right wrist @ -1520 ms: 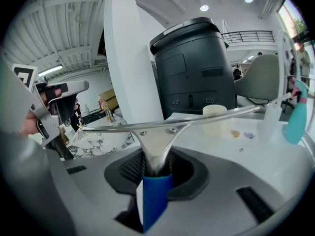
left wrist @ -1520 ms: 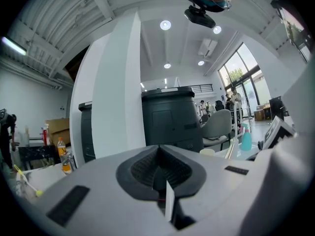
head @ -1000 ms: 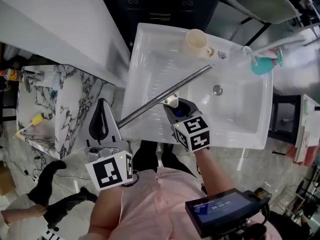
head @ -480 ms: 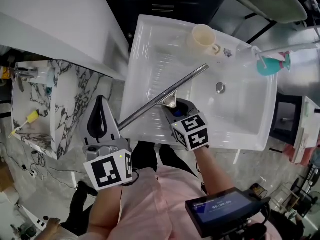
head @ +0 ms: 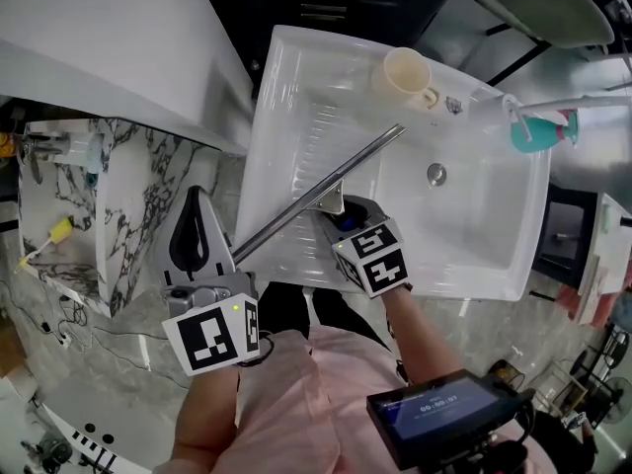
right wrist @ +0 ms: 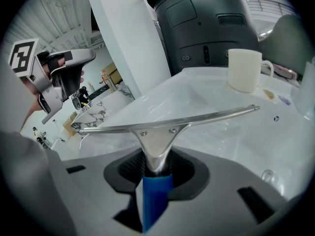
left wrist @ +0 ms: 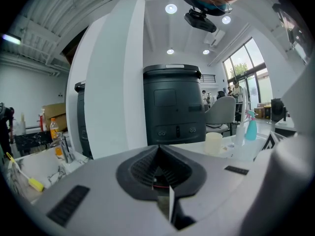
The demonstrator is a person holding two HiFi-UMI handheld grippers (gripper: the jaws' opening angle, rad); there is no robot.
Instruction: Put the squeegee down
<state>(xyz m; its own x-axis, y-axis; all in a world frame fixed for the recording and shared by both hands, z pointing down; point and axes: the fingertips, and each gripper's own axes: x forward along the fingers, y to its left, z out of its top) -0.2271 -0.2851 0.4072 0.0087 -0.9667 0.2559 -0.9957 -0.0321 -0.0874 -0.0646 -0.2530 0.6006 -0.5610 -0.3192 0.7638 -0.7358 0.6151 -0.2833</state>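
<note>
The squeegee (head: 316, 194) has a long metal blade and a blue handle (right wrist: 156, 191). It lies slantwise just over the white sink basin (head: 474, 275). My right gripper (head: 341, 213) is shut on the handle at the basin's near rim. Its jaws have just been opening a little, with the handle still between them. In the right gripper view the blade (right wrist: 167, 124) stretches across above the jaws (right wrist: 157, 173). My left gripper (head: 197, 203) hovers left of the basin, shut with nothing in it (left wrist: 158, 154).
A cream cup (head: 407, 72) stands on the sink's far rim, with a teal spray bottle (head: 538, 126) to its right. The drain (head: 434, 174) sits mid-basin. A marble counter (head: 128, 205) lies to the left. A dark bin (left wrist: 172, 102) stands beyond.
My right gripper has sunk a little toward the basin with the squeegee. The left gripper has dropped slightly too. A person at the lower left is no longer in the head view.
</note>
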